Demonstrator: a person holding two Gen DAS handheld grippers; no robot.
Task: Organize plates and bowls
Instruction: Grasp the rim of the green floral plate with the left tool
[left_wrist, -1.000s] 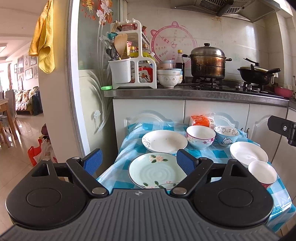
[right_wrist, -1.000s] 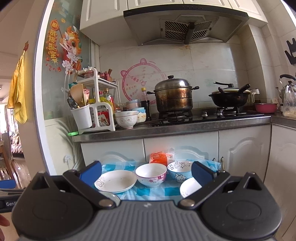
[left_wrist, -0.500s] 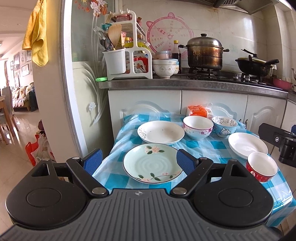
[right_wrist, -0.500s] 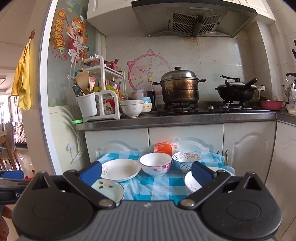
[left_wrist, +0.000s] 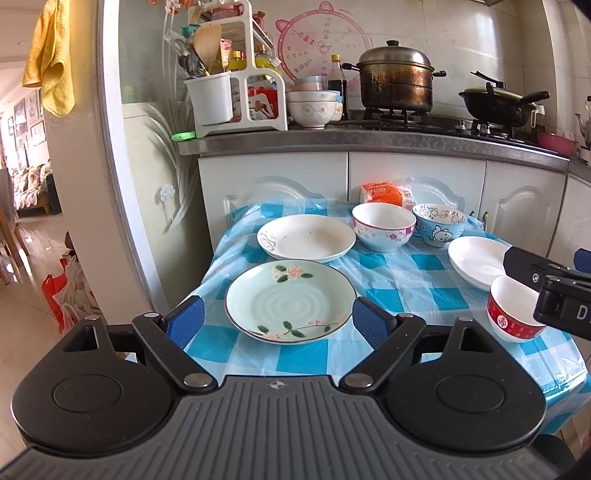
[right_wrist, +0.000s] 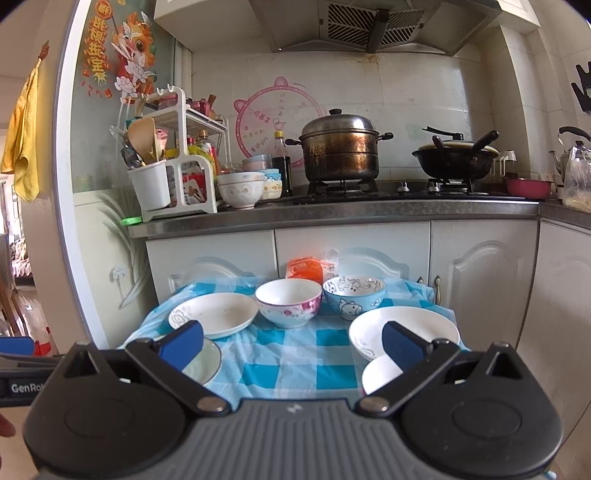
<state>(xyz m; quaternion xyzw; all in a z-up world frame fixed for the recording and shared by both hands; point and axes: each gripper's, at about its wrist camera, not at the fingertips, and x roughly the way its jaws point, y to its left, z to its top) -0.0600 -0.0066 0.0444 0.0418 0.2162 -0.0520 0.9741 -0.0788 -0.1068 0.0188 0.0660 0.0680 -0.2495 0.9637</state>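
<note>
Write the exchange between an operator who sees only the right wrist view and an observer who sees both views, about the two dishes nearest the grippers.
Operator: The small bowl low on the right looks plain white to me. Is it?
Observer: No. The left wrist view shows its outside, which carries a red band with white patterns.
Operator: And the plate half hidden at my lower left?
Observer: It is pale green, with pink flowers and green leaves painted near its rim.

Pale green plate with pink flowers; blue-white checked tablecloth; red-banded bowl; blue cartoon bowl.
</note>
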